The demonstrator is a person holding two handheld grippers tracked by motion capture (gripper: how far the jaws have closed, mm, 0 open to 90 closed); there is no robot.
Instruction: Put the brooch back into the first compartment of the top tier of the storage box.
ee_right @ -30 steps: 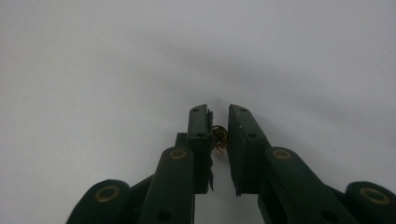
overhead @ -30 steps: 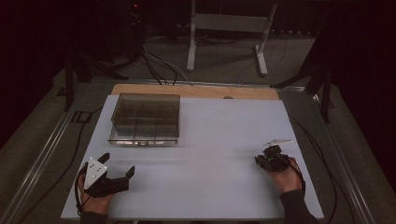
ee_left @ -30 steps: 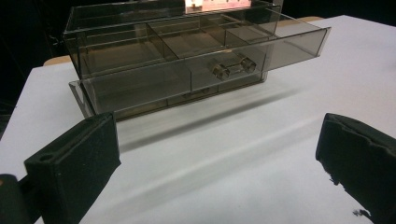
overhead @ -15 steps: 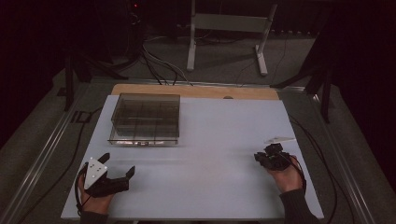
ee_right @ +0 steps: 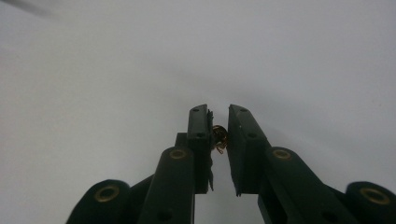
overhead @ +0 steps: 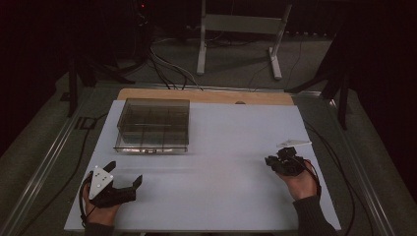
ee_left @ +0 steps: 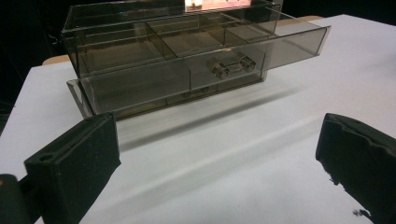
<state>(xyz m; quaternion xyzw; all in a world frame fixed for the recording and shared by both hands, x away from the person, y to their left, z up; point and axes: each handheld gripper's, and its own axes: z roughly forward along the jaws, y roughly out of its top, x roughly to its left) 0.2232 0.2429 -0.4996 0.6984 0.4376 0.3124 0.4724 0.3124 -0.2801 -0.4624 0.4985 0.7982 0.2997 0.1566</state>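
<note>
My right gripper point(overhead: 276, 160) hovers low over the right side of the white tabletop point(overhead: 221, 196), held in a hand. In the right gripper view its jaws point(ee_right: 218, 122) are shut on a tiny brass-coloured piece point(ee_right: 219, 136) pinched between the pads. My left gripper point(overhead: 125, 173) rests at the front left, open with nothing between its fingers point(ee_left: 74, 163). It faces a smoked clear compartment box point(overhead: 153, 125). In the left gripper view the box point(ee_left: 187, 60) has its lower drawer slid partly out toward the right.
A wooden strip point(overhead: 206, 95) edges the table's far side. Beyond it stand a metal stand's legs point(overhead: 236, 44) and cables on the floor. Metal rails run along both sides of the table.
The right gripper has risen slightly from the tabletop, still shut. The left gripper and the box have not moved.
</note>
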